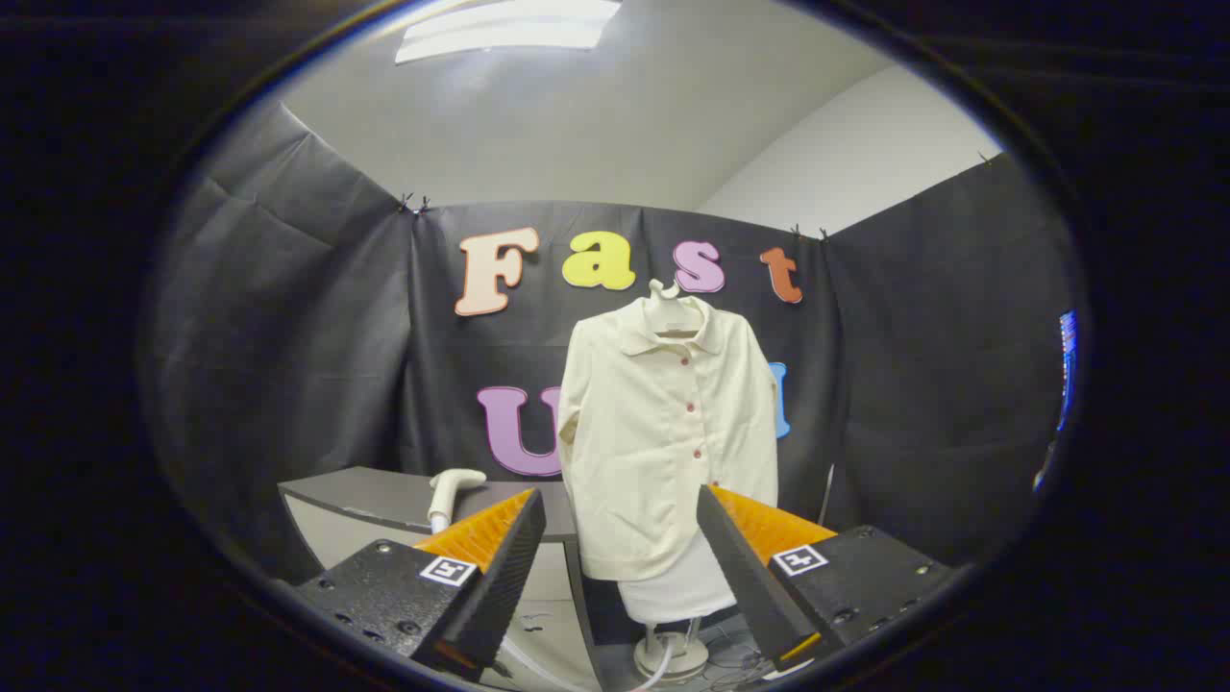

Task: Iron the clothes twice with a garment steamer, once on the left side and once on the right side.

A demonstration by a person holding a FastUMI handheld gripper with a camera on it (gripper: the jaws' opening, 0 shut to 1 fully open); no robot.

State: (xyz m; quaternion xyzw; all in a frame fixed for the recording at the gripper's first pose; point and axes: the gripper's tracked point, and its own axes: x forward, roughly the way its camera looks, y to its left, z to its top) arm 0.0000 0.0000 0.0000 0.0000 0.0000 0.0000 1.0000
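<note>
A cream buttoned shirt (666,432) hangs on a white hanger (663,298) over a white mannequin stand (673,601), well beyond my fingers. A white garment steamer head (450,492) stands upright on a grey table (370,500), just beyond my left finger and left of the shirt. My gripper (620,524) is open, nothing between its fingers; the shirt's lower half shows in the gap between them, far ahead.
The stand's round white base (670,656) rests on the floor with a white hose (538,663) and thin cables near it. The grey table's front panel (336,548) runs left of the stand. A thin rod (826,492) leans right of the shirt.
</note>
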